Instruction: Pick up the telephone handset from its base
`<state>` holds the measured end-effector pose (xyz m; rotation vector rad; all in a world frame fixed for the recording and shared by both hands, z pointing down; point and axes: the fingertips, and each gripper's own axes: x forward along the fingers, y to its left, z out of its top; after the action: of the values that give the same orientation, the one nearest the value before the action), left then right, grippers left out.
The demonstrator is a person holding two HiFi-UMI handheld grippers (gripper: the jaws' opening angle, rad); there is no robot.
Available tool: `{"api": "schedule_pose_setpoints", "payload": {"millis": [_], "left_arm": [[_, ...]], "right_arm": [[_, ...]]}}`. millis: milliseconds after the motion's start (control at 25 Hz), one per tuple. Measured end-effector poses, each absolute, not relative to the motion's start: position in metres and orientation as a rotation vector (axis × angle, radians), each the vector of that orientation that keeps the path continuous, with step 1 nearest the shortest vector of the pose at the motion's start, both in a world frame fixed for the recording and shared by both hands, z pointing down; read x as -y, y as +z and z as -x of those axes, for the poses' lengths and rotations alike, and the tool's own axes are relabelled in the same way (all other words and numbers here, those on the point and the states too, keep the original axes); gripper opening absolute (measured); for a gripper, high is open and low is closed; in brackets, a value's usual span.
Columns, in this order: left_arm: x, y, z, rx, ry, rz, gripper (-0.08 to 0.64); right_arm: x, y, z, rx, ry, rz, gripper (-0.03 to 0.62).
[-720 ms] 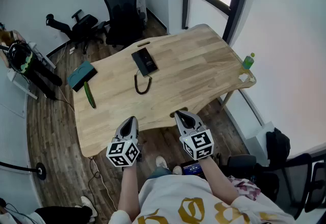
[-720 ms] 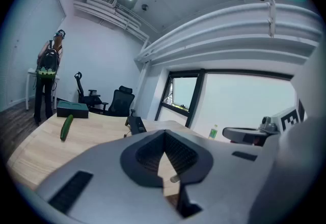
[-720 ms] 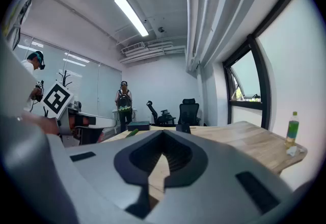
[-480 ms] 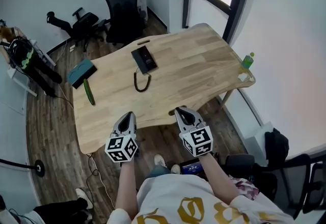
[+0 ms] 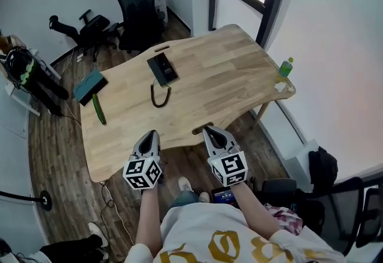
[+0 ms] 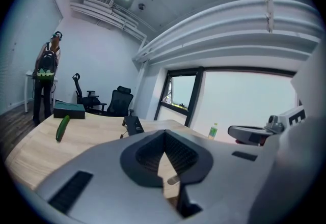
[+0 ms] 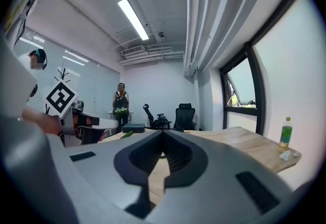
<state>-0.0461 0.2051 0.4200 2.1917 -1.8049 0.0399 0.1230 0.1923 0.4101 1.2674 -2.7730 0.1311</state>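
The black telephone (image 5: 161, 68) lies on the far left part of the wooden table (image 5: 227, 82), its handset resting on the base and its dark cord (image 5: 158, 94) curling toward me. It shows small in the left gripper view as the telephone (image 6: 134, 125). My left gripper (image 5: 152, 134) and right gripper (image 5: 209, 130) hover side by side at the table's near edge, well short of the phone. Both are shut with nothing between their tips, as the left gripper (image 6: 164, 134) and right gripper (image 7: 163, 134) show in their own views.
A green cucumber (image 5: 97, 109) and a teal box (image 5: 90, 86) lie at the table's left end. A green bottle (image 5: 285, 67) stands at the right corner. Black office chairs (image 5: 136, 11) stand beyond the table. A person with a backpack (image 7: 120, 103) stands by the far wall.
The head view has shifted, so the table and phone sit slightly further left in frame. Both grippers stay shut at the table's near edge.
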Motion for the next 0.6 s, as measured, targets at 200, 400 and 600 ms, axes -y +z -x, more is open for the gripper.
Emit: {"api": "schedule_pose_setpoints", "payload": {"millis": [200,400,600], "left_arm": [[-0.184,0.424,0.047,1.804,0.016,-2.186,0.006],[-0.147,0.430,0.059,1.805,-0.007,-2.168,0.006],[-0.090,0.434,0.080,1.799,-0.051,-2.152,0.006]], "right_arm": [[-0.168,0.419,-0.128,2.760,0.170,-1.294,0.006],[-0.131,0.420,-0.117,2.747,0.136,-1.290,0.006],[-0.080,0.429,-0.101,2.711,0.150,-1.293,0.005]]}}
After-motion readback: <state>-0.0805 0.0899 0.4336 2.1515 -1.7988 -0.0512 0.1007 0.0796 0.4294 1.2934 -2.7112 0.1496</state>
